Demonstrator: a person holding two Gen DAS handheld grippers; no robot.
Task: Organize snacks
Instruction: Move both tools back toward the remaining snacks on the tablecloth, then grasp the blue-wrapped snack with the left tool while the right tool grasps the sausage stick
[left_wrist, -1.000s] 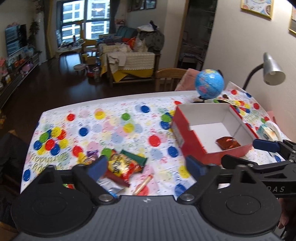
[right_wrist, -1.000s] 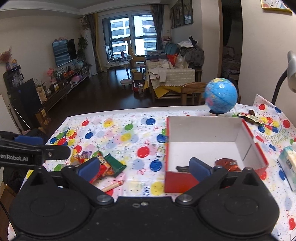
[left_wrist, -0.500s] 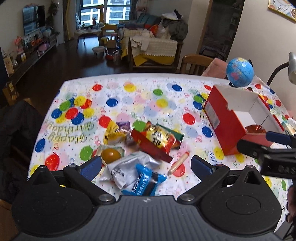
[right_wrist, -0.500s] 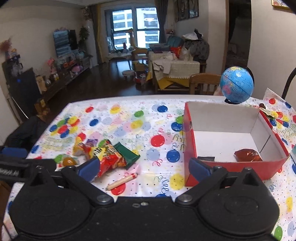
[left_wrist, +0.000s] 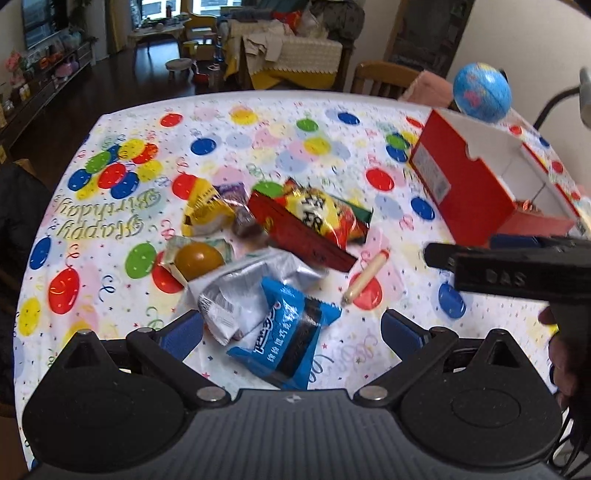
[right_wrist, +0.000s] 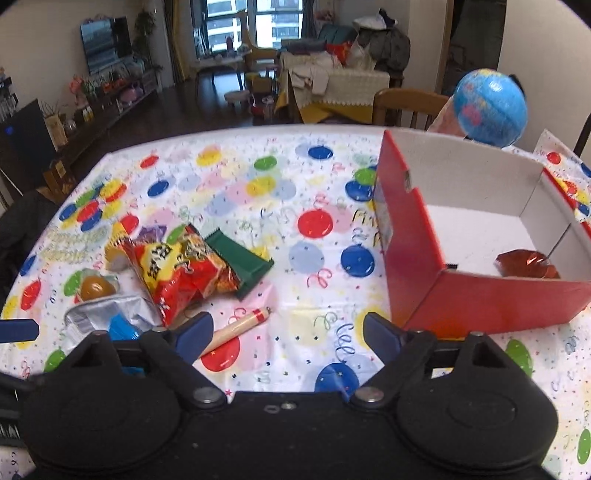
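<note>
- Left gripper (left_wrist: 291, 328) fingers stood open and empty above the blue packet (left_wrist: 286, 341)
- Right gripper (right_wrist: 286, 332) fingers were closing, nothing between them, near the wooden stick (right_wrist: 236, 328)
- One dark-red snack (right_wrist: 526, 264) lay in the red box (right_wrist: 480, 302); the snack pile (left_wrist: 273, 236) remained on the worktop (left_wrist: 258, 122), so most sorting seemed left

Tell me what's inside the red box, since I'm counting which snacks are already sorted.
Inside the red box, one shiny red-brown packet lies near the front right corner, plus a small dark item against the front wall. The front wall hides the floor strip behind it.
</note>
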